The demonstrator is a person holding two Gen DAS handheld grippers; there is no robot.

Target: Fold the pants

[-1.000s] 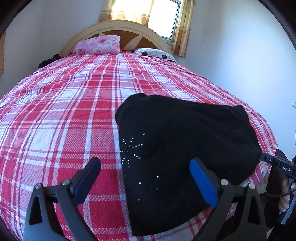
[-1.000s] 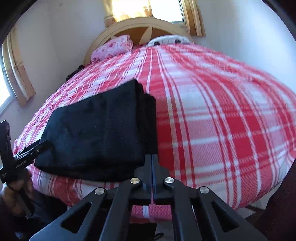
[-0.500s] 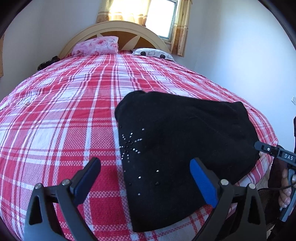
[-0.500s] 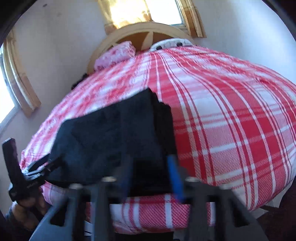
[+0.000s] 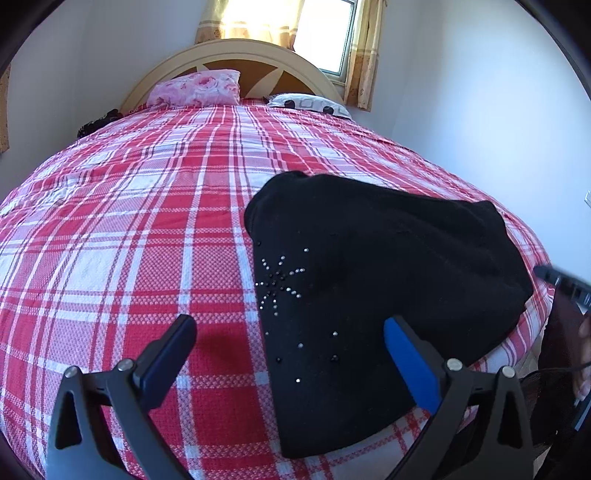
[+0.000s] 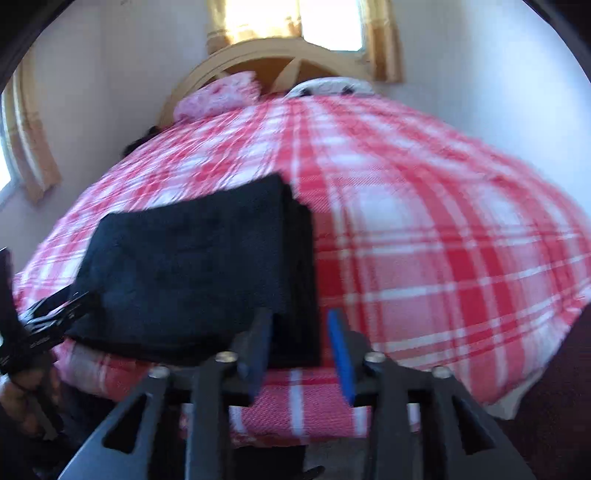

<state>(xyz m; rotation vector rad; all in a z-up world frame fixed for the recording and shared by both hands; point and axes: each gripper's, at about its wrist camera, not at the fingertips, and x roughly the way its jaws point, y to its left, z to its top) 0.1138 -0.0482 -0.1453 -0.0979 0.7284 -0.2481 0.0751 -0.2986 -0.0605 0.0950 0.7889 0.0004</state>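
Observation:
The black pants [image 5: 373, 280] lie folded into a compact stack near the foot edge of the bed, with a rhinestone star pattern on top. In the right wrist view the pants [image 6: 199, 266] show as a flat dark rectangle. My left gripper [image 5: 291, 354] is open and empty, held above the near left part of the pants. My right gripper [image 6: 301, 332] is open and empty, just off the pants' near right corner. The other gripper [image 6: 48, 317] shows at the far left of the right wrist view.
The bed has a red and white plaid cover [image 5: 147, 221]. A pink floral pillow [image 5: 195, 86] and a white spotted pillow [image 5: 306, 103] lie by the curved headboard [image 5: 236, 55]. A window with curtains [image 5: 325, 33] is behind; a white wall stands to the right.
My right gripper was shut on the pants' edge, has opened and let go, and has drawn back. My left gripper stayed open and shifted only slightly.

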